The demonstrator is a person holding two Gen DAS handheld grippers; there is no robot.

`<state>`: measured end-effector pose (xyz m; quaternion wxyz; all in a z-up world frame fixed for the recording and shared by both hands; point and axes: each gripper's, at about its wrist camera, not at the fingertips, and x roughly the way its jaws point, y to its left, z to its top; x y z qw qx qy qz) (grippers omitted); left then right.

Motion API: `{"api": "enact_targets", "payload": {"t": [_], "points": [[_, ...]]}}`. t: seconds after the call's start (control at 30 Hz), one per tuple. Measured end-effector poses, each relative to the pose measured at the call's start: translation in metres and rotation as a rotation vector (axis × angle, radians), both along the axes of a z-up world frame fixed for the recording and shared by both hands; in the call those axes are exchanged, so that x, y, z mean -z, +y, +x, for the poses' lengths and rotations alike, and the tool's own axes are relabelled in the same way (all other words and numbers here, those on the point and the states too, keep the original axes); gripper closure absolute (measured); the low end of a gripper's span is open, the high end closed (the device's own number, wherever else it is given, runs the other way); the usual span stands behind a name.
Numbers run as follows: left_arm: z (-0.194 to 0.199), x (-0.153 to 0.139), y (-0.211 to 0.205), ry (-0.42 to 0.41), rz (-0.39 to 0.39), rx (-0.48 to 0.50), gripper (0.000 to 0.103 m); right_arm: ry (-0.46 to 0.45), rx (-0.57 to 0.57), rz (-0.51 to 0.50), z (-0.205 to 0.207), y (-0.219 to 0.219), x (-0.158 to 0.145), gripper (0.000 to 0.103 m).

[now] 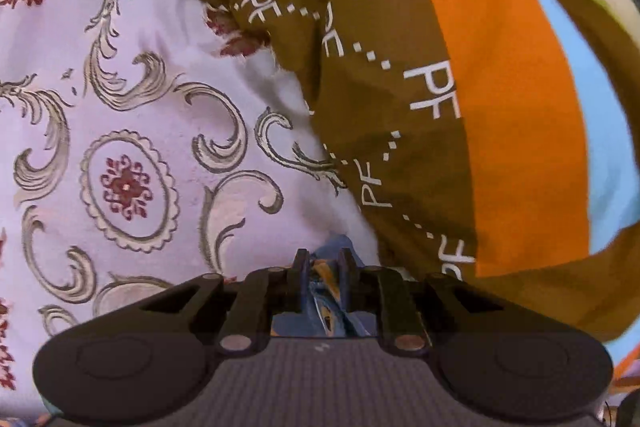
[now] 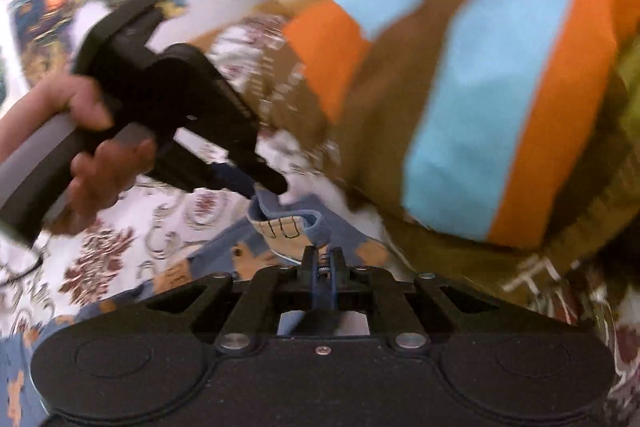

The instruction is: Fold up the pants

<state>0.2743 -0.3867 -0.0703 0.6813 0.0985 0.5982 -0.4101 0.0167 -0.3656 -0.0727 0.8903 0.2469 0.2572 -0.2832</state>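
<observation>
A carrying step of the fold appears to be in hand: the pants [image 2: 280,227], small, of blue fabric with tan patches, are pinched at two spots and lifted off the floral cloth [image 1: 120,107] on which they otherwise lie. The left gripper [image 1: 322,261] is closed almost fully, with a bunch of blue fabric nipped between its fingers [image 1: 301,263]. The right gripper [image 2: 323,259] is likewise shut down on a thin blue edge of the pants. In the right wrist view the left gripper is seen held in a hand [image 2: 96,155], above and to the left of the pants, its tips meeting a raised fold of them.

The pants lie just beside the brown garment [image 1: 380,87] with orange and light blue stripes, on its near side.

Much of the pants is hidden or blurred, so their long axis cannot be told with certainty; in the right wrist view the fabric seems to run from lower left towards the centre.

The next move is judged to call for both held edges being carried together over the rest of the pants and laid down evenly, clear of the brown garment.
</observation>
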Motion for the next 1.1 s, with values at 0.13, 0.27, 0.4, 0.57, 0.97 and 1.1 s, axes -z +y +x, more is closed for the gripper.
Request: {"api": "enact_targets", "payload": {"t": [0.13,0.27,0.4,0.57,0.97,1.1], "points": [[-0.002,0.009,-0.006,-0.005,-0.024,-0.014,0.079,0.045,0.027,0.007,0.002,-0.004,0.008,0.091],[-0.004,0.005,-0.004,-0.060,-0.040,-0.041,0.022,0.116,0.057,-0.026,0.005,-0.005,0.014,0.057],[-0.010,-0.015,0.013,-0.159,-0.108,0.001,0.010,0.117,0.066,-0.082,0.003,0.003,0.010,0.031],[-0.020,-0.037,0.070,-0.262,-0.201,0.010,0.004,0.113,-0.012,-0.185,0.006,0.026,0.002,0.025],[-0.050,-0.011,0.295,-0.392,-0.179,-0.236,0.000,0.028,-0.475,-0.172,0.063,0.013,0.007,0.001],[-0.021,0.016,0.364,-0.271,-0.072,-0.447,0.000,0.090,-0.392,-0.114,0.065,-0.016,0.023,0.006]]}}
